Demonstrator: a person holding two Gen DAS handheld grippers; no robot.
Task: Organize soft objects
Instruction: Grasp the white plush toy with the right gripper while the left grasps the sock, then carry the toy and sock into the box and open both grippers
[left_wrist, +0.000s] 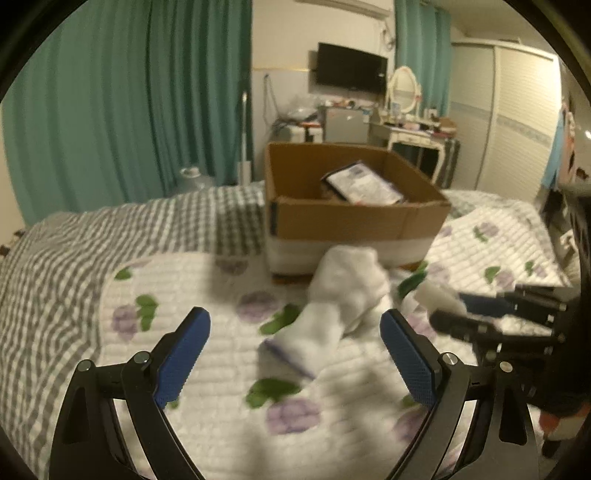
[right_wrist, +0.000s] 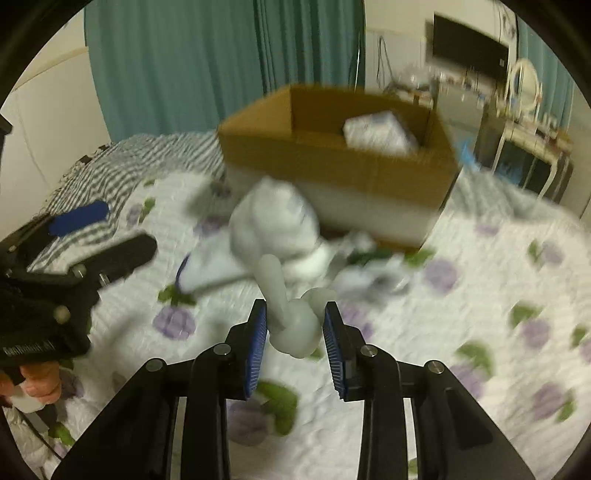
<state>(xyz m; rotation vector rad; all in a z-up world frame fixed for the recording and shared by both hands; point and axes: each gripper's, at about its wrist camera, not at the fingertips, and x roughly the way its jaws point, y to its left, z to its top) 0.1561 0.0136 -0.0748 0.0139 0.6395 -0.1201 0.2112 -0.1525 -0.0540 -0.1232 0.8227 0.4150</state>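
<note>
Right claw: closing on white sock, lifting.
Left claw: gaping wide, holding nothing.
Box ahead: already holding one packet.
Remaining: socks, seemingly.

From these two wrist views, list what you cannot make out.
- White sock: both views are motion-blurred, so whether it is one sock or a pair is unclear.
- Cardboard box: its near wall hides most of the inside; only the top of a packet shows, its print unreadable.
- Right gripper: white fabric sits between the pads, but blur hides whether they pinch it.
- Left gripper: open, empty.
</note>
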